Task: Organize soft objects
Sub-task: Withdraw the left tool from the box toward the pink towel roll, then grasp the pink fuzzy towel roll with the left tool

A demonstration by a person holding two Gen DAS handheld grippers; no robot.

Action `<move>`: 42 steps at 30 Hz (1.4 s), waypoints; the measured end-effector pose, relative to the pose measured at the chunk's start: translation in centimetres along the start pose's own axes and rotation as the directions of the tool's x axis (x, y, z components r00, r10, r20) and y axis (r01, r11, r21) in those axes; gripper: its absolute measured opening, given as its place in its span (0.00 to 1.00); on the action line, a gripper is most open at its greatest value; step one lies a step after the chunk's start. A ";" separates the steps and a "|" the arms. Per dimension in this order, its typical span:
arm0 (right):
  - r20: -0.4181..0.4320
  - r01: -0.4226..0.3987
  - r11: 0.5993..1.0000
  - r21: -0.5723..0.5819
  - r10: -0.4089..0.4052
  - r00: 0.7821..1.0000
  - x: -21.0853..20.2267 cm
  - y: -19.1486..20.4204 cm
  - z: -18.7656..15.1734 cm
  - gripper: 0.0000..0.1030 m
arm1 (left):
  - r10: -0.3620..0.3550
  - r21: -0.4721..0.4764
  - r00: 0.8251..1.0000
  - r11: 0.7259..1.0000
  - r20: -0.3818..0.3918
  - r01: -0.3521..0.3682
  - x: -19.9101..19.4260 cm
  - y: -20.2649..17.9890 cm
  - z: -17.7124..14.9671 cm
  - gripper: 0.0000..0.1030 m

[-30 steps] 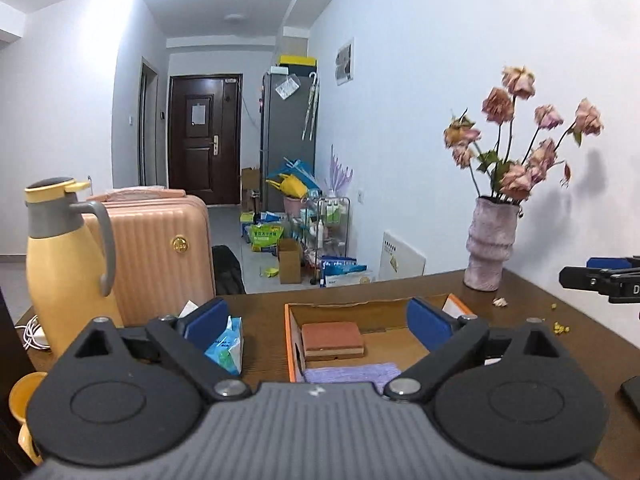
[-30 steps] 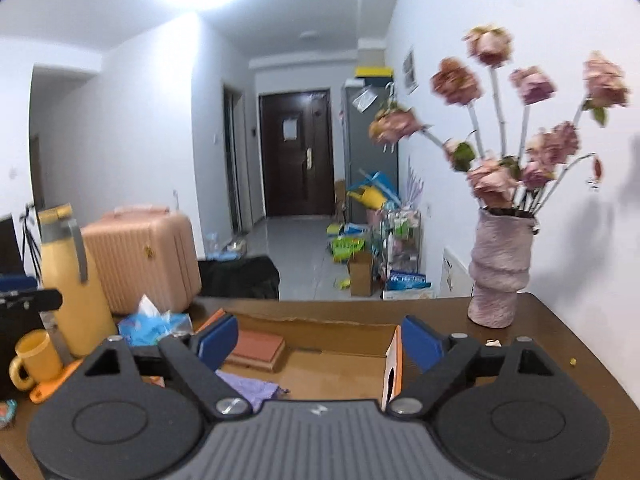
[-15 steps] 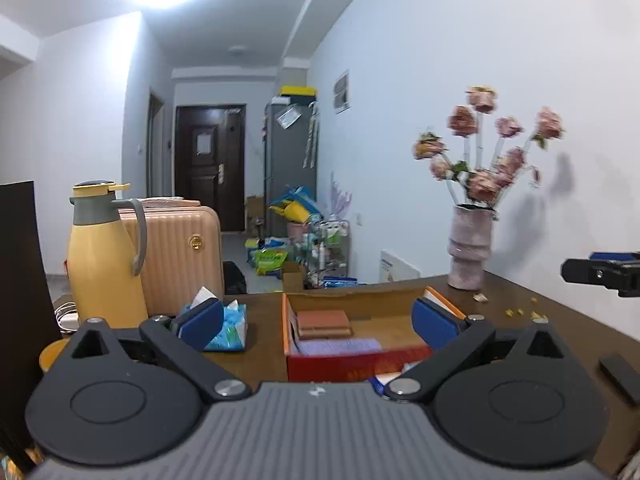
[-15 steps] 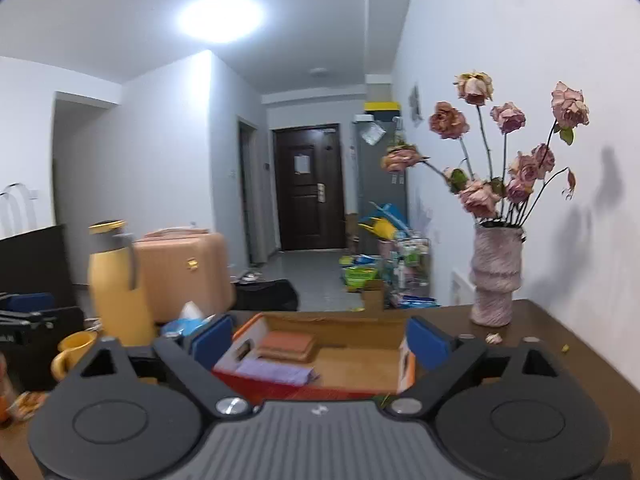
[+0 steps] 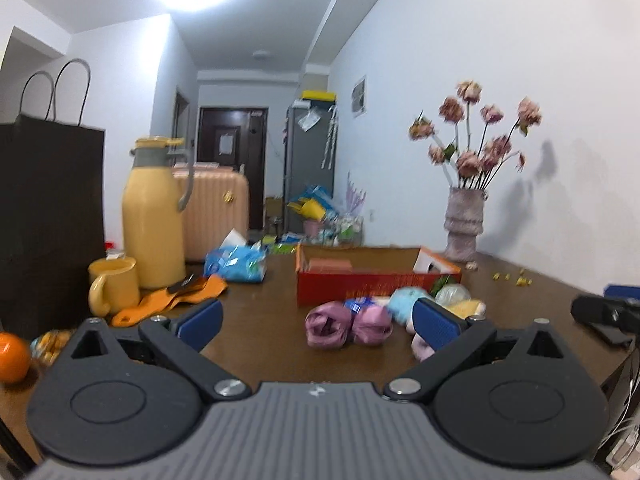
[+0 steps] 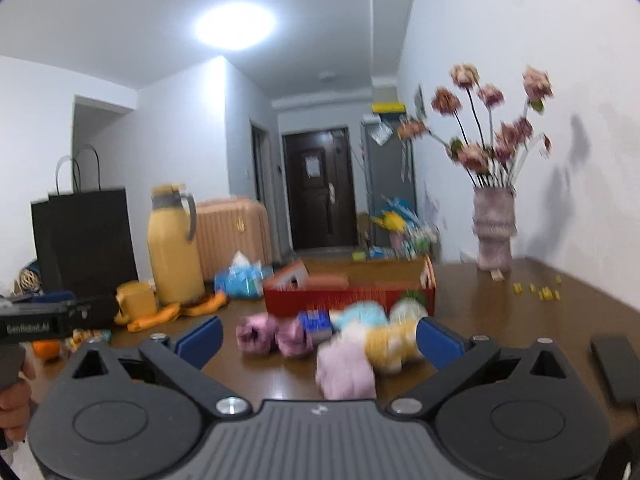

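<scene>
While both tools hang back from the pile, nothing is in hand yet, so you look to be between picks, lining up the next grasp.

- Table: dark wood, fills the lower middle of both views.
- Black paper bag: far left, upright.
- Yellow thermos jug: left of centre, a yellow mug just beside it.
- Red cardboard box: centre; the likely destination, with a brick-coloured item lying in it.
- Vase of dried roses: right, against the wall.
- Soft objects: a blurred heap just in front of the box; two mauve rolled pieces, a pale pink piece, yellow, light blue and white ones behind.
- Left gripper: jaws spread wide, empty, with the mauve rolls between and beyond them.
- Right gripper: spread wide, empty, the pale pink piece nearest.

Next move, as a judgement: ease one tool forward and down, close on a single piece, and avoid dragging its neighbours.
</scene>
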State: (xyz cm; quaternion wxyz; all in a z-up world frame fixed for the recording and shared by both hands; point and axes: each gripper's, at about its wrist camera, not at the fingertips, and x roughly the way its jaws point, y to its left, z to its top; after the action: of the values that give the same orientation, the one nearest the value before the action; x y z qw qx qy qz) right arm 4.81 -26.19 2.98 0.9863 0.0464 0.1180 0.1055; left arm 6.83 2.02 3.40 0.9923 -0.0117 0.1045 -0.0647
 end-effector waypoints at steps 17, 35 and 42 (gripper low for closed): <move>-0.182 0.003 0.999 -0.037 -0.009 0.983 5.1 -1.1 -3.2 1.00 | -0.010 0.007 0.984 1.000 -0.178 0.011 6.4 0.6 -3.7 1.00; -0.358 0.008 1.000 -0.001 -0.008 0.934 19.3 -3.3 -4.3 0.37 | -0.091 0.014 0.955 0.995 -0.281 0.099 16.2 -2.9 -3.0 1.00; -0.397 -0.153 0.967 -0.204 0.061 0.916 16.8 -3.5 -4.6 0.56 | -0.223 -0.052 0.911 0.974 -0.348 0.219 18.2 -4.3 -2.8 1.00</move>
State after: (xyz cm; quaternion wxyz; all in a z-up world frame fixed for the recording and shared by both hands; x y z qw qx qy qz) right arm 20.34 -25.58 -5.60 0.9347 -0.0836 0.2950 0.1796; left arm 23.39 -4.62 -2.96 0.9438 -0.0175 0.2786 -0.1769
